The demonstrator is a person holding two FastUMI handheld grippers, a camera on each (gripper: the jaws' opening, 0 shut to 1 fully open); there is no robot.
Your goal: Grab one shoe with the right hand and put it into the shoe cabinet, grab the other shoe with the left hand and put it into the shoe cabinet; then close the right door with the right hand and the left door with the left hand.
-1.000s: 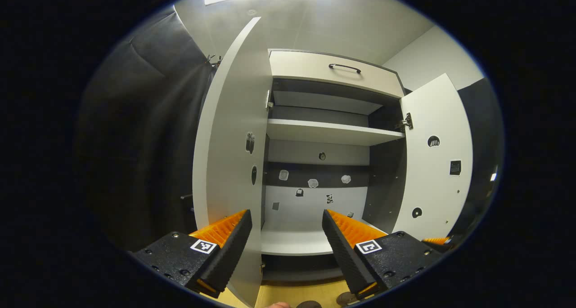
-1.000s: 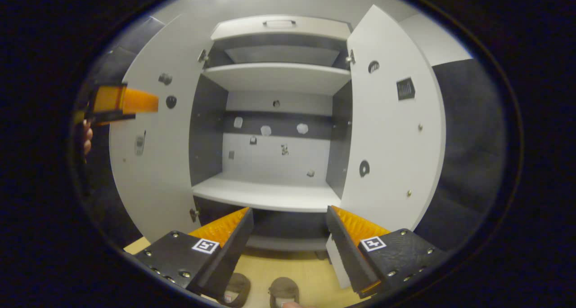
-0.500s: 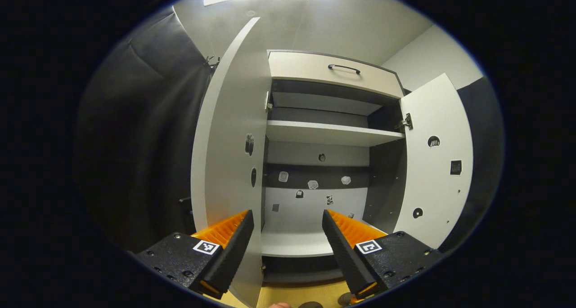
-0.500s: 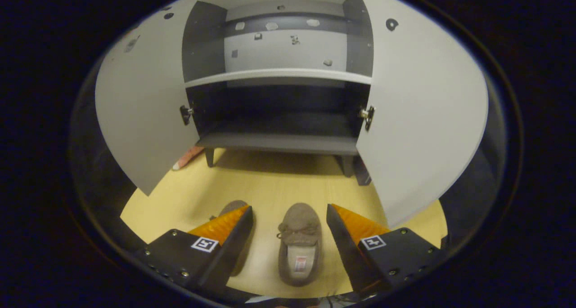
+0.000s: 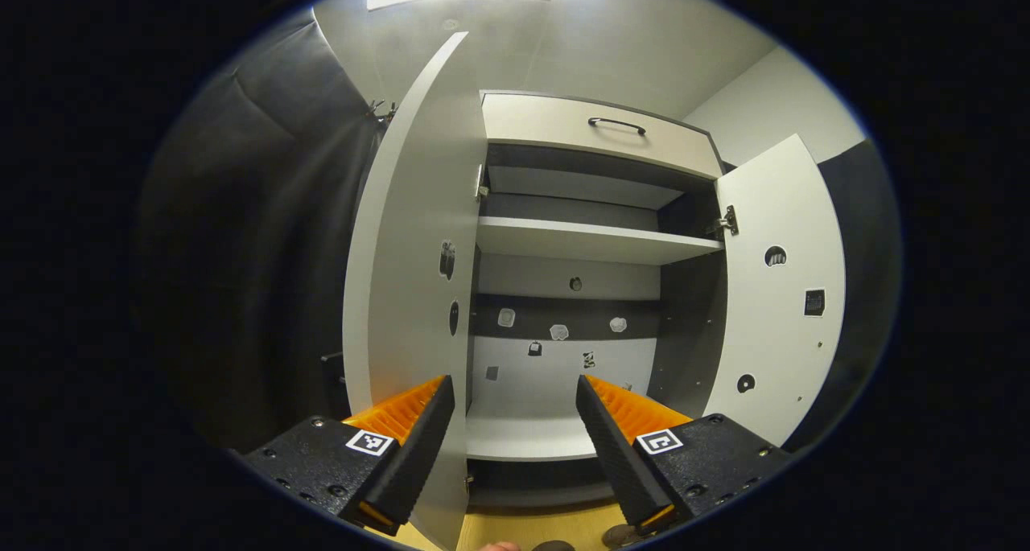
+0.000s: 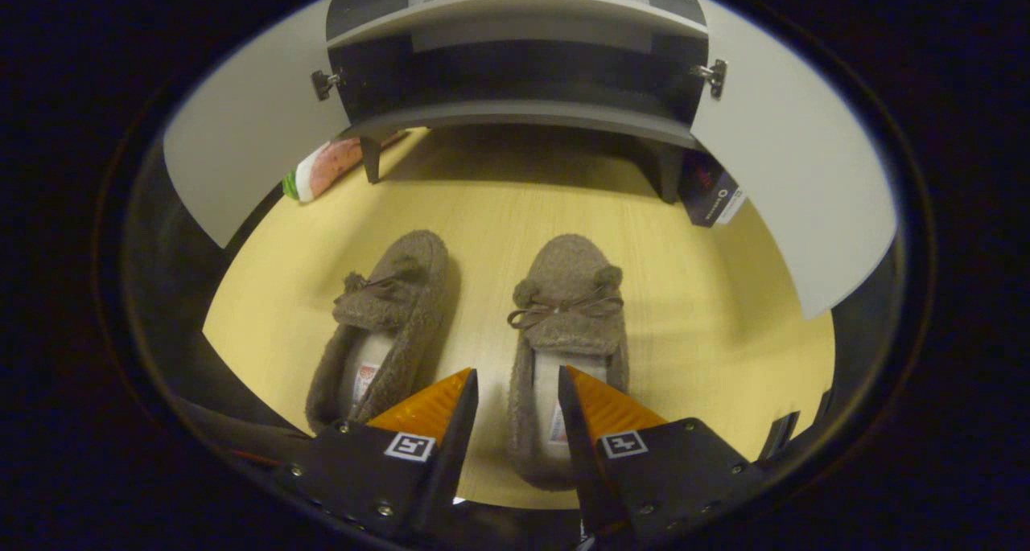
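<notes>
**Staged home entryway inside a recording booth**

Looks domestic: white shoe cabinet (image 5: 595, 237) with both doors open, shelves (image 5: 591, 239) and a top drawer (image 5: 599, 133); fuzzy brown slippers (image 6: 563, 326) paired on pale wood-look floor (image 6: 708, 294). Black cloth wall (image 5: 249, 253) and stickers (image 5: 558, 331) dotted inside the cabinet give away a booth set-up.

Two brown slippers on floor, right gripper view: one lower left (image 6: 386, 326), one centre (image 6: 563, 334). Two cabinet doors, left gripper view: one left of centre (image 5: 410, 277), one right (image 5: 784, 294). One drawer, top centre (image 5: 595, 137). One cabinet (image 5: 587, 237). Two tools: (image 5: 511, 422), (image 6: 515, 422).
</notes>
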